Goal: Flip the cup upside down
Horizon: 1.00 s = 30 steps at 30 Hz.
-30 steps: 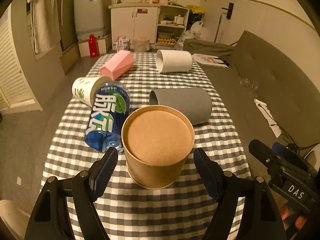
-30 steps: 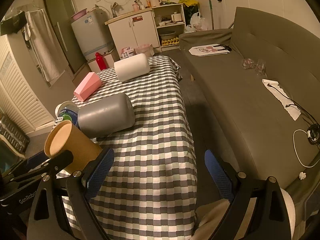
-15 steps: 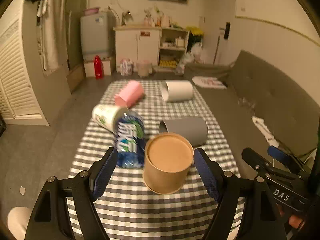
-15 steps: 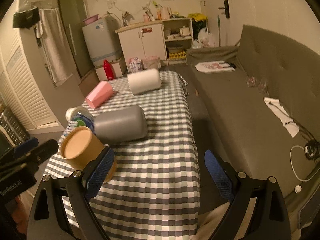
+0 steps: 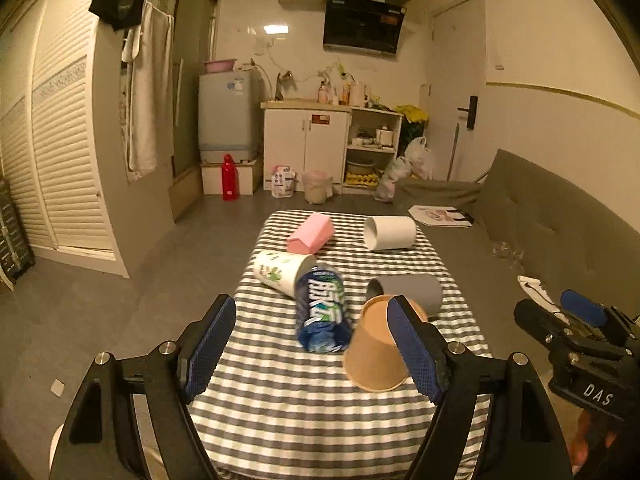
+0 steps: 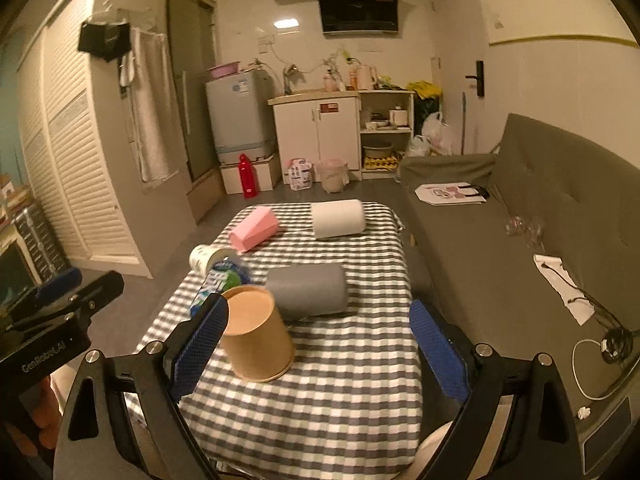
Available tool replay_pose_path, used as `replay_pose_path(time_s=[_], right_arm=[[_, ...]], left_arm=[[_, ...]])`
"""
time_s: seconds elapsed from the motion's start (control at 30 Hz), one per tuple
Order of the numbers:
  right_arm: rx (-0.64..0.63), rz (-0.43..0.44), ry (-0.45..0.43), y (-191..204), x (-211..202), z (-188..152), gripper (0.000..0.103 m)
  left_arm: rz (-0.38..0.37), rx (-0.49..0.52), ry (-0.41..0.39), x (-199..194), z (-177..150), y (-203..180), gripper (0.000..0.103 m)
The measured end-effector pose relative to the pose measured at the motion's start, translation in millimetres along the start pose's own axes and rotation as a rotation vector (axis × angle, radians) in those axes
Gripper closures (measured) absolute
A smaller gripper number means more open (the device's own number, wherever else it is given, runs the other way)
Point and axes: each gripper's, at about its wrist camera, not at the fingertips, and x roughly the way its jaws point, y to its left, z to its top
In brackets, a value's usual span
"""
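Standing upside down on the table, the brown cup (image 5: 374, 350) sits beyond both wide-apart, empty grippers.

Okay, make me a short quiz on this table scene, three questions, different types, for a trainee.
1. True or false: the brown paper cup stands with its wide mouth down on the checked tablecloth.
2. Multiple choice: which thing lies right behind the brown cup in the right wrist view? A) the pink cup B) the grey cup C) the white cup
3. Fill in: the left gripper and the right gripper are both ____, holding nothing.

Key
1. True: its closed base faces up.
2. B: it lies on its side just behind the brown cup.
3. Open: nothing sits between either pair of blue pads.
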Motion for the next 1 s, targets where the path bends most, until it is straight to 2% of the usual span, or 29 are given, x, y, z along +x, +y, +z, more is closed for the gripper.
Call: replay_pose_path(time_s=[0.27, 0.53, 0.63, 0.7, 0.83, 0.9, 0.93, 1.0], right_arm=[[-0.064, -0.027, 0.035, 20, 18, -39, 0.011], [-0.094, -0.024, 0.042, 28, 29, -49, 0.011], [-0.099, -0.022, 0.049, 29, 32, -51, 0.011], [-0.097, -0.023, 0.054, 28, 33, -52, 0.006], [-0.084, -0.029, 0.06, 24, 35, -51, 0.005], [-0.074, -0.034, 0.062, 22, 35, -51, 0.0], [-0.067, -0.035, 0.061, 20, 35, -51, 0.0], [-0.061, -0.036, 0.064, 18, 36, -51, 0.0]], left_arm=[[0.04, -0.021, 0.001, 3, -30, 16, 0.022], [0.066, 0.002, 0.028, 19, -51, 17, 0.021], [0.067, -0.021, 0.024, 19, -51, 19, 0.013], [0.07, -0.042, 0.017, 18, -50, 21, 0.013], [0.086, -0.048, 0.031, 20, -49, 22, 0.01], [0.086, -0.045, 0.03, 20, -50, 21, 0.008], [0.084, -0.044, 0.029, 19, -50, 21, 0.0], [0.076, -0.048, 0.016, 16, -50, 21, 0.0]])
